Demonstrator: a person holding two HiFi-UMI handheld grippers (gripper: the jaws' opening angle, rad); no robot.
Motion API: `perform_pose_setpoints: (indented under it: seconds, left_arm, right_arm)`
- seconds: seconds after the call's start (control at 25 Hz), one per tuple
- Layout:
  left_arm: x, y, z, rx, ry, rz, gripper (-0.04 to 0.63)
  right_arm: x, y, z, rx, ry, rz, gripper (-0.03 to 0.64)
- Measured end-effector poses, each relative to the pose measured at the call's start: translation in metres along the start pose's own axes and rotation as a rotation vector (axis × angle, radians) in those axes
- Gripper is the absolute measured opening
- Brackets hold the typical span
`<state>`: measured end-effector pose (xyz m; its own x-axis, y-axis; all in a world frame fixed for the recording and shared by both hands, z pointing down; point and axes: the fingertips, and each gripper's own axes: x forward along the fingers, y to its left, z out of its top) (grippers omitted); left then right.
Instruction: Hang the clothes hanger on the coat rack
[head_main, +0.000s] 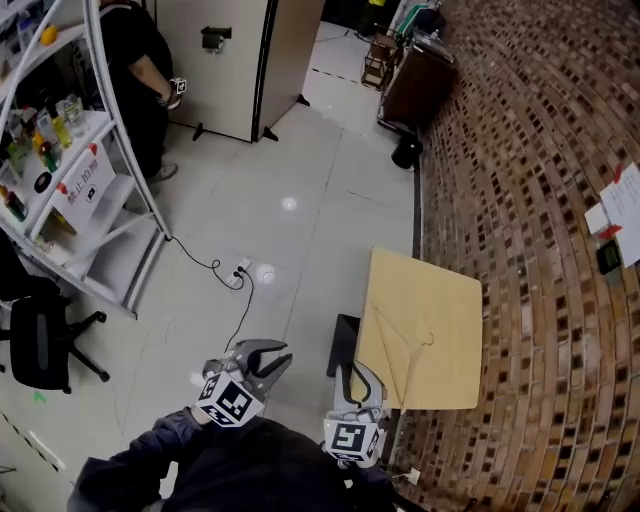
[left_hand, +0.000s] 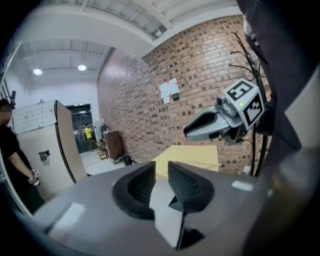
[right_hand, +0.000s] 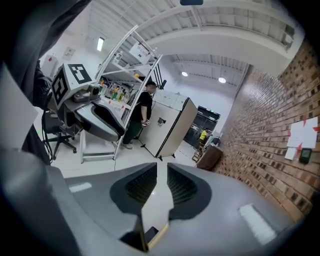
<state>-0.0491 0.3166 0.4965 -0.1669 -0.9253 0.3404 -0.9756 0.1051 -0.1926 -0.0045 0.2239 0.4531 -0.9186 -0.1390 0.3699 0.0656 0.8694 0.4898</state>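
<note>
A thin wire clothes hanger (head_main: 398, 342) lies flat on a small light-wood table (head_main: 445, 375) against the brick wall, its hook (head_main: 428, 338) toward the wall. My left gripper (head_main: 266, 358) hovers over the floor to the left of the table, jaws open and empty. My right gripper (head_main: 366, 380) is at the table's near left corner, shut with nothing in it. In the left gripper view the right gripper (left_hand: 189, 132) points toward the table (left_hand: 189, 154); thin black branches of a stand (left_hand: 243, 50) rise behind it. The left gripper (right_hand: 119, 133) appears in the right gripper view.
A brick wall (head_main: 540, 200) runs along the right with papers (head_main: 622, 210) pinned to it. A white shelf rack (head_main: 90, 170) with bottles stands left, an office chair (head_main: 45, 340) beside it. A cable and socket (head_main: 240, 272) lie on the tiled floor. A person (head_main: 135, 70) stands far left.
</note>
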Motion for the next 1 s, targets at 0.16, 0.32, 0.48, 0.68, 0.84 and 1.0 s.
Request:
perform_pose_setpoints:
  seconds: [0.16, 0.32, 0.48, 0.68, 0.84, 1.0]
  left_arm:
    - [0.01, 0.067, -0.004, 0.008, -0.011, 0.001, 0.072]
    - [0.026, 0.118, -0.008, 0.026, -0.014, -0.02, 0.072]
    - [0.045, 0.154, -0.006, 0.056, -0.021, -0.053, 0.072]
    - [0.087, 0.163, 0.008, 0.095, -0.038, -0.156, 0.072]
    - [0.137, 0.145, 0.032, 0.144, -0.049, -0.299, 0.072]
    - [0.201, 0.115, 0.07, 0.168, -0.06, -0.418, 0.074]
  right_arm:
    - [0.06, -0.011, 0.029, -0.021, 0.002, 0.004, 0.069]
    - [0.104, -0.029, 0.044, -0.006, 0.008, -0.029, 0.069]
    - [0.135, -0.047, 0.046, 0.005, 0.024, -0.073, 0.069]
    - [0.147, -0.076, 0.033, 0.042, 0.089, -0.143, 0.069]
    - [0.136, -0.108, 0.003, 0.113, 0.145, -0.238, 0.069]
    - [0.119, -0.151, -0.042, 0.178, 0.215, -0.328, 0.069]
